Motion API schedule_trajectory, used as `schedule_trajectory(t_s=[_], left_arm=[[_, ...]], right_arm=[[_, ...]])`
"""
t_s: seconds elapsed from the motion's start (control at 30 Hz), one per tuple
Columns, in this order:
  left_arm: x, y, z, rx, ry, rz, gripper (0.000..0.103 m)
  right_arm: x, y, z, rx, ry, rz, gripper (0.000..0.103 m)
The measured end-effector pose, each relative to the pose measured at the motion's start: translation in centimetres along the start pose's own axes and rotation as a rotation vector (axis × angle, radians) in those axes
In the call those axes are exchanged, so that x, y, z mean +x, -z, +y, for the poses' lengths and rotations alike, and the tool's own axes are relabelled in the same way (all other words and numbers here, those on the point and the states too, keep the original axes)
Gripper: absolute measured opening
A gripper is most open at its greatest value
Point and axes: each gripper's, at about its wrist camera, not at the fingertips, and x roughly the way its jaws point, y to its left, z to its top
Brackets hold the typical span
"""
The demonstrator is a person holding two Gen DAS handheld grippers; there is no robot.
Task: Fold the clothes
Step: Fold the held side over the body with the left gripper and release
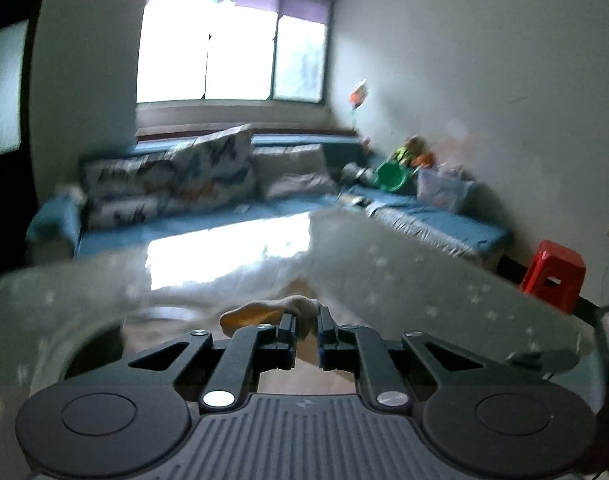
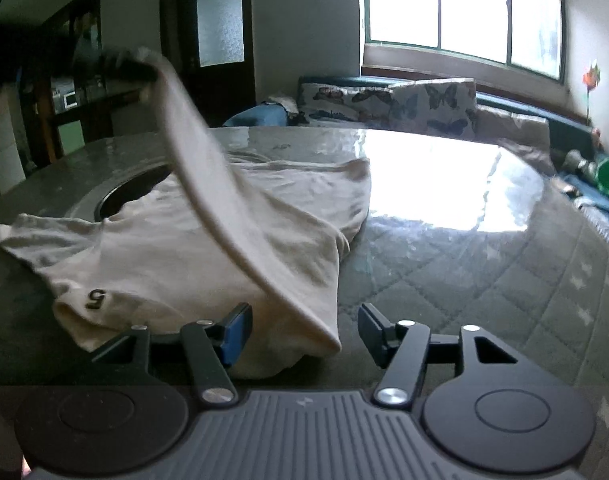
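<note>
A beige T-shirt [image 2: 192, 248] with a dark "5" near its hem lies on the round table [image 2: 484, 280]. My left gripper [image 1: 306, 320] is shut on a fold of the beige cloth [image 1: 300, 304]. In the right wrist view it appears as a dark blur [image 2: 138, 74] at the upper left, holding one edge of the shirt high so a strip of fabric [image 2: 208, 184] slopes down to the table. My right gripper [image 2: 306, 320] is open low over the near hem. The shirt's corner [image 2: 320, 332] lies between its fingers without being pinched.
The table wears a grey quilted cover under glossy plastic, with a dark round opening [image 2: 132, 192] beside the shirt. Beyond stand a blue sofa [image 1: 224, 220] with butterfly cushions, a green toy [image 1: 390, 178], a red stool [image 1: 554, 276] and a bright window.
</note>
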Motion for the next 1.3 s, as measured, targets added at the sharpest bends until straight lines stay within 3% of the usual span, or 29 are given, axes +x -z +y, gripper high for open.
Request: schedule_trajectory(t_s=[0.23, 0.37, 0.47, 0.67, 0.8, 0.93, 1.1, 1.2, 1.3], left_arm=[[-0.6, -0.3, -0.9, 0.037, 0.002, -0.034, 0.011], [-0.4, 2.3, 0.1, -0.002, -0.017, 0.024, 0.011], [0.0, 5.1, 1.0, -0.032, -0.035, 0.09, 0.011], [1.4, 10.0, 2.5, -0.093, -0.054, 0.234, 0.013], [1.7, 11.2, 3.4, -0.112, -0.055, 0.249, 0.017], [1.7, 11.3, 3.5, -0.113, -0.061, 0.248, 0.024], [1.2, 11.4, 3.4, -0.118, -0.074, 0.244, 0.03], [0.7, 11.1, 3.4, -0.112, -0.089, 0.23, 0.045], [0.8, 10.9, 3.6, -0.108, -0.098, 0.225, 0.046]], right_arm=[[0.5, 0.4, -0.3, -0.027, 0.141, -0.034, 0.06], [0.1, 1.2, -1.1, -0.014, 0.199, -0.034, 0.06], [0.1, 1.3, -1.1, -0.014, 0.209, -0.035, 0.066], [-1.1, 1.2, -1.5, -0.037, 0.138, 0.0, 0.067], [-3.4, 1.1, -2.4, -0.06, 0.115, 0.051, 0.067], [-5.4, -0.8, -3.0, -0.05, 0.09, 0.011, 0.063], [-2.0, -4.2, -2.6, -0.008, -0.03, -0.033, 0.038], [1.3, -5.6, -2.0, -0.004, -0.105, -0.018, 0.036], [3.6, -6.3, -1.1, -0.043, -0.127, -0.001, 0.034]])
